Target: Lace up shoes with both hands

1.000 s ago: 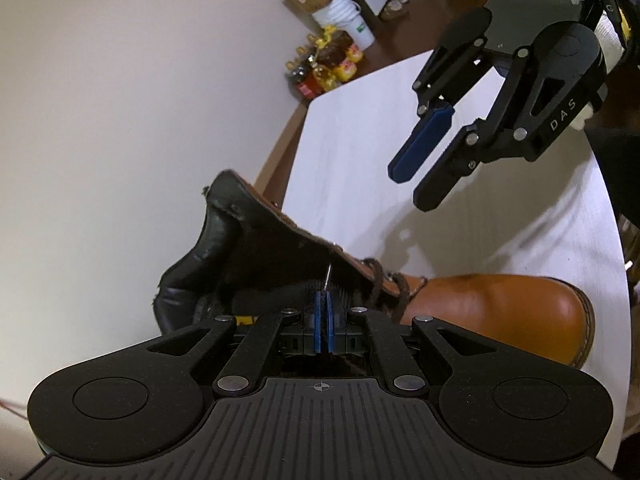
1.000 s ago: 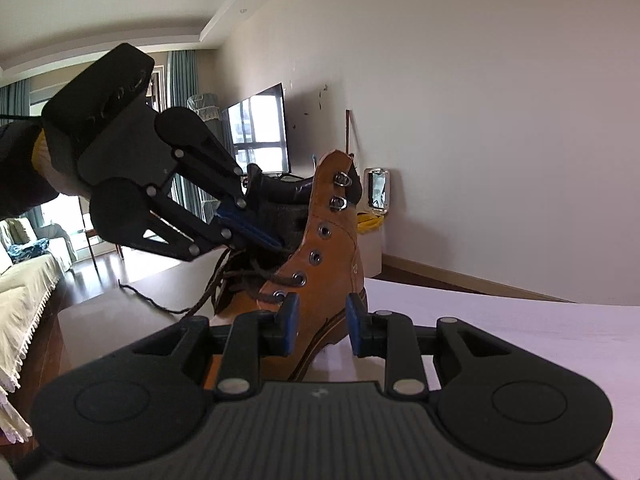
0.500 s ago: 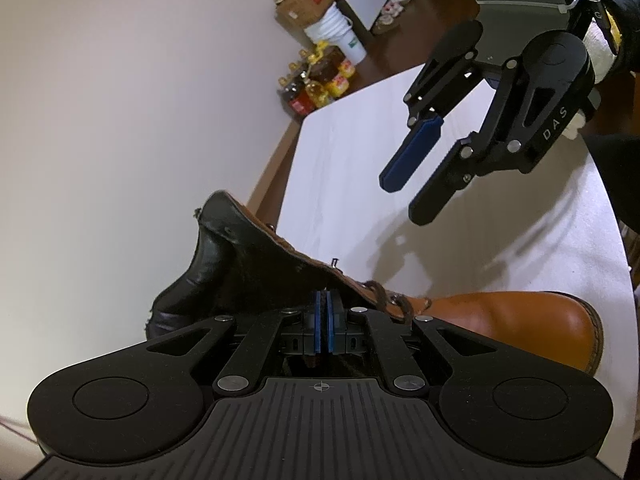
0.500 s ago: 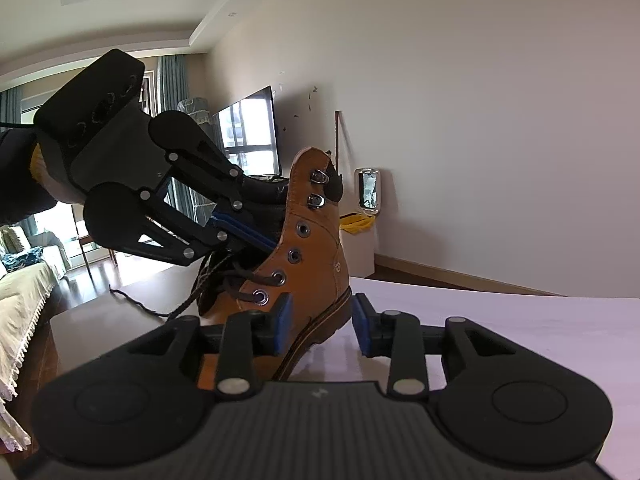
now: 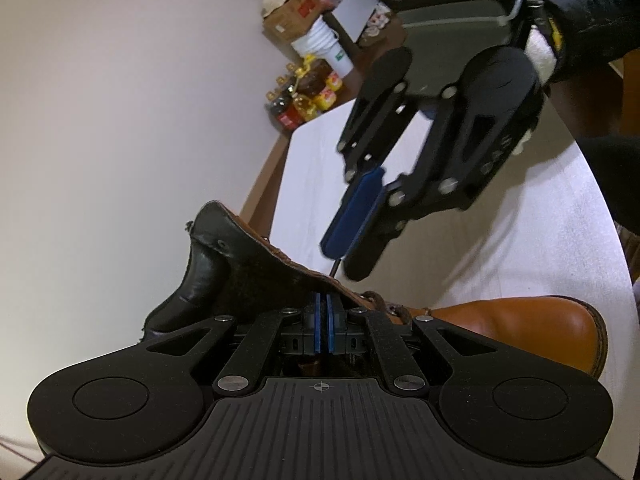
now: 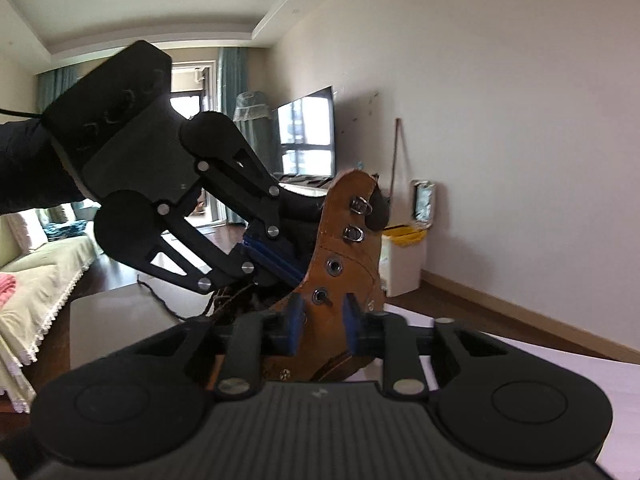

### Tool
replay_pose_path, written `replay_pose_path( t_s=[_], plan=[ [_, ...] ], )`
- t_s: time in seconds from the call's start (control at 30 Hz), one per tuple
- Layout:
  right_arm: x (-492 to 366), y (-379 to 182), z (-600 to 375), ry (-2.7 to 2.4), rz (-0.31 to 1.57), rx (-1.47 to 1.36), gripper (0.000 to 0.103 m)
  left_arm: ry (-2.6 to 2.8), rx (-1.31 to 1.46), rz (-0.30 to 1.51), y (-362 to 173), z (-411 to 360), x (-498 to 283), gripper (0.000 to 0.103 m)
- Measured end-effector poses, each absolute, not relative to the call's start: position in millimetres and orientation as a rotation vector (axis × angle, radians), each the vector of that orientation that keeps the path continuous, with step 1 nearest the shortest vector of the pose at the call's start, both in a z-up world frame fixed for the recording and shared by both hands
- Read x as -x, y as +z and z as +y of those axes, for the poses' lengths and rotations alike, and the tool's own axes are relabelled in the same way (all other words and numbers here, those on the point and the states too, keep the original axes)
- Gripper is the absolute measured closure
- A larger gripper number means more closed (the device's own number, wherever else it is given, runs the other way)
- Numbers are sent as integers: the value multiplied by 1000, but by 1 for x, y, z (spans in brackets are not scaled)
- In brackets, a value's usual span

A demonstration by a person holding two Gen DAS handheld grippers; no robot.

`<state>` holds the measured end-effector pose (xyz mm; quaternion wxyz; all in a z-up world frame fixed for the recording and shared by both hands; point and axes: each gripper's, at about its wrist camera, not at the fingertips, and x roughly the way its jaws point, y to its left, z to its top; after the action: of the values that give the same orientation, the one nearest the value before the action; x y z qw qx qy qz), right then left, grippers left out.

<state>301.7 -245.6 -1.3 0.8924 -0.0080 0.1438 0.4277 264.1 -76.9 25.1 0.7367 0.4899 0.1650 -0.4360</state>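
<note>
A tan leather boot (image 5: 520, 328) with a black collar stands on the white table (image 5: 500, 232). My left gripper (image 5: 324, 312) is inside the boot's opening, shut on the dark lace tip (image 5: 334, 269). The tip pokes out through an eyelet of the side flap. From the right wrist view, the tip (image 6: 326, 303) sticks out of the lower eyelet of the boot (image 6: 340, 248), between the blue pads of my right gripper (image 6: 322, 322). Its jaws are closing and do not touch the tip. The left gripper (image 6: 296, 276) shows behind the flap.
Loose dark lace (image 6: 160, 300) trails off the table's left end. Beyond the far table edge stand bottles (image 5: 304, 96), a white bucket (image 5: 324, 48) and a cardboard box (image 5: 292, 12). A TV (image 6: 306, 136), a white bin (image 6: 400, 264) and a sofa (image 6: 36, 280) lie beyond.
The right gripper has come in close to the boot's flap and narrowed its jaws around the lace tip. The tip now pokes out through the eyelet. The left gripper stayed shut.
</note>
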Motion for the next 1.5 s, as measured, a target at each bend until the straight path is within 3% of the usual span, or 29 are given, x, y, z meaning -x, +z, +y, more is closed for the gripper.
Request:
replay_pose_path(
  t_s=[0.43, 1.0, 1.5],
  plan=[
    [-303, -7, -251, 935, 317, -70, 100, -950, -1060, 354, 20, -74, -263, 98],
    [-221, 8, -351, 563, 403, 11, 100, -677, -742, 371, 51, 9, -220, 88],
    [-169, -17, -423, 8, 564, 158, 101, -516, -578, 426, 19, 43, -192, 81]
  ],
)
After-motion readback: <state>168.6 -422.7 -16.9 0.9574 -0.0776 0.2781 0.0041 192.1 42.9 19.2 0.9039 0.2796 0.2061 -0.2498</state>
